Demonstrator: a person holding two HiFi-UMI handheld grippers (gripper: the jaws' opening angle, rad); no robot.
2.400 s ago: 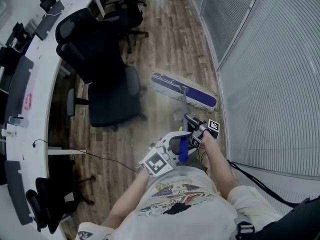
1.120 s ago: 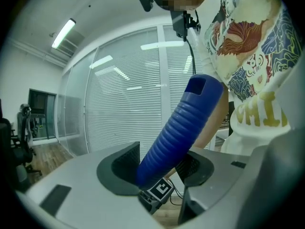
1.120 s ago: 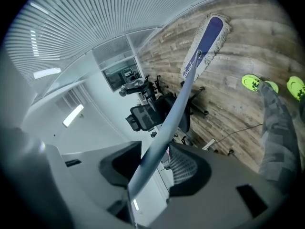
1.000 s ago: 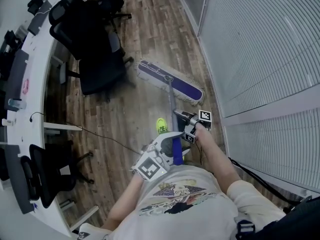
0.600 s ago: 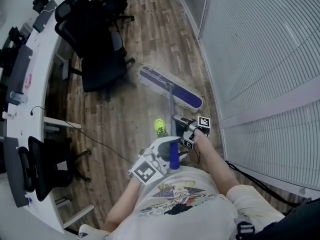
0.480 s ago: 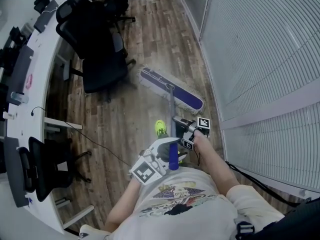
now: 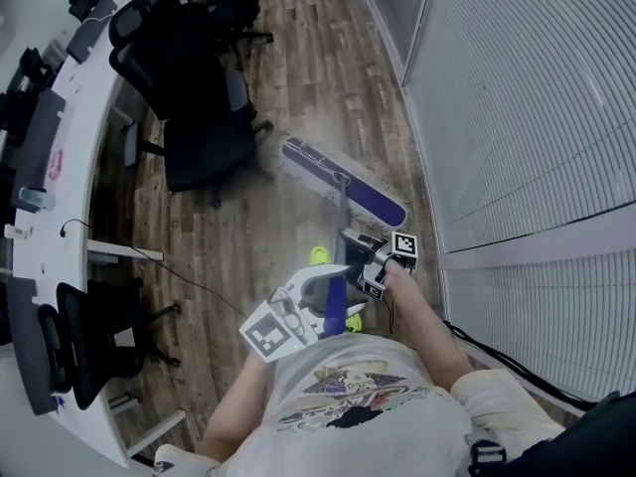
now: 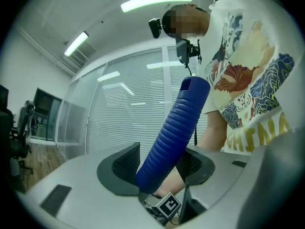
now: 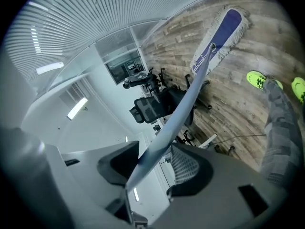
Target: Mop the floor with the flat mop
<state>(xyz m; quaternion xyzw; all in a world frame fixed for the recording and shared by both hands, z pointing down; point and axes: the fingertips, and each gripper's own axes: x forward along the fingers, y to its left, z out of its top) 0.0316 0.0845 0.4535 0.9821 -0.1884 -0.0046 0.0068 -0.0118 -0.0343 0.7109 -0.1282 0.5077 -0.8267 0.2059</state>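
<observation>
Item: flat mop head [image 7: 343, 182], purple with a pale fringe, lying diagonally on the wood floor [image 7: 298, 78]. Its far-left end sits near the base of a black office chair [image 7: 194, 117]. Its near-right end lies close to the foot of the blind-covered wall [image 7: 517, 97]. Item: grey pole [image 7: 341, 212], rising from the head toward me. Item: right gripper [image 7: 356, 241]. I see the pole pass between its pads with a gap on each side; the jaws have just been opening. Item: left gripper [image 7: 323, 284], lower on the shaft. Its jaws have also just been opening, yet the ribbed blue grip [image 8: 176, 128] fills the space between both pads. Item: open room, a lane of bare boards running ahead between the chairs along the curved white desk [image 7: 75, 97] and the wall. Item: a thin cable [image 7: 199, 284] trailing across the floor at left.
</observation>
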